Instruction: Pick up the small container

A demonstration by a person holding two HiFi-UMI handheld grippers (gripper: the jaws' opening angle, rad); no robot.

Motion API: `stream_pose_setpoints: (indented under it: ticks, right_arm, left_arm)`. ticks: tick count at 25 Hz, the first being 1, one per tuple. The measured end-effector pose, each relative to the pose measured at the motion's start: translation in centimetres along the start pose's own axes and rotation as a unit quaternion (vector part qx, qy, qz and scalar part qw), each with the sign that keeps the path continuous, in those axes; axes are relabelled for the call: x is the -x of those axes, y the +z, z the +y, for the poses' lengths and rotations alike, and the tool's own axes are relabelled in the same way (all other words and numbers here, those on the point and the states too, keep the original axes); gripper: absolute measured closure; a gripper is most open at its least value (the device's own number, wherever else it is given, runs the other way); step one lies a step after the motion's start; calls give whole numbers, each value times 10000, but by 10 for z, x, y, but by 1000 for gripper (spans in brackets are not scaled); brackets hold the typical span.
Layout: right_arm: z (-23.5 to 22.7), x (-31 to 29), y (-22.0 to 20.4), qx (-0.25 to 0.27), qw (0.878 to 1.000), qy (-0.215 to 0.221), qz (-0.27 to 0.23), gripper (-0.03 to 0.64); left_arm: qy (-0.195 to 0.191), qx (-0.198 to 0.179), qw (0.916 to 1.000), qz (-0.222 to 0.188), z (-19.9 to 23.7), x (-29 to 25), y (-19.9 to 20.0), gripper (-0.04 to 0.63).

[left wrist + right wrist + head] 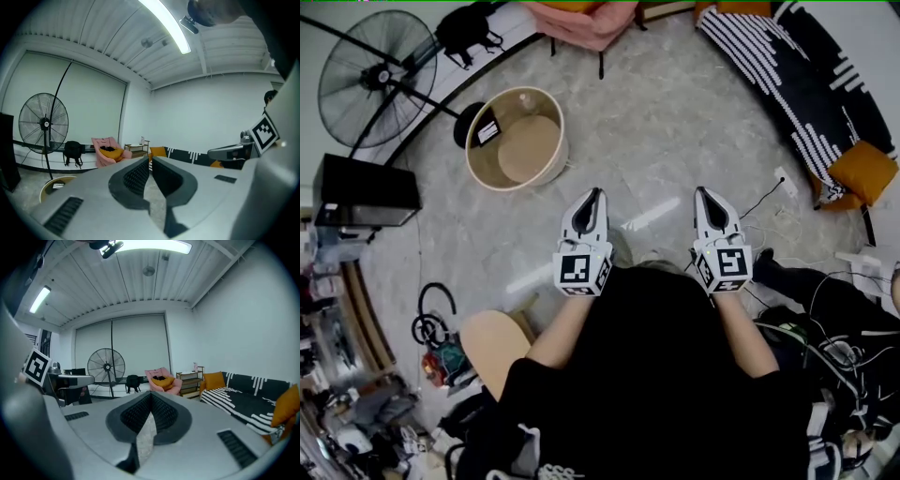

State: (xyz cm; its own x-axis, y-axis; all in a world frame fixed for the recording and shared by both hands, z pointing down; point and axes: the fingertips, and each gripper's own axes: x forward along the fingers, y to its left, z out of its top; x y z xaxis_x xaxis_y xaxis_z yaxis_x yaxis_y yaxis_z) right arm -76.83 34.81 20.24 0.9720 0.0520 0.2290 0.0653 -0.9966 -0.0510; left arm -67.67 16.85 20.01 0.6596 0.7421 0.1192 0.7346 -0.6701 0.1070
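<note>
A round beige container (521,103) stands on the grey floor at the upper left of the head view, with a tan disc and a small black-and-white card inside it. Its rim (49,186) also peeks out low on the left of the left gripper view. My left gripper (598,193) is held in the air, shut and empty, to the right of the container and well apart from it. My right gripper (701,191) hangs beside it, also shut with nothing in it. Each gripper's own view shows its jaws (150,159) (151,394) meeting at the tips.
A black standing fan (377,77) and a black box (364,192) are at the left. A pink chair (581,21) stands at the back, a striped sofa (787,75) with an orange cushion (861,172) at the right. Cables (431,319) and a wooden stool (492,342) lie at the lower left.
</note>
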Motion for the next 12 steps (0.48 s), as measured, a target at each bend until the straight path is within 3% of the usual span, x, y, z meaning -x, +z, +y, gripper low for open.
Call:
stream_pose_setpoints:
  ticks: [8, 12]
  right_arm:
    - [-14, -31, -16, -84, 9993, 275, 219, 601]
    - [-21, -62, -18, 78, 9992, 193, 344, 601]
  left_arm:
    - [-96, 5, 9999, 61, 4, -41, -11, 558]
    - [-203, -20, 9998, 55, 22, -76, -15, 558]
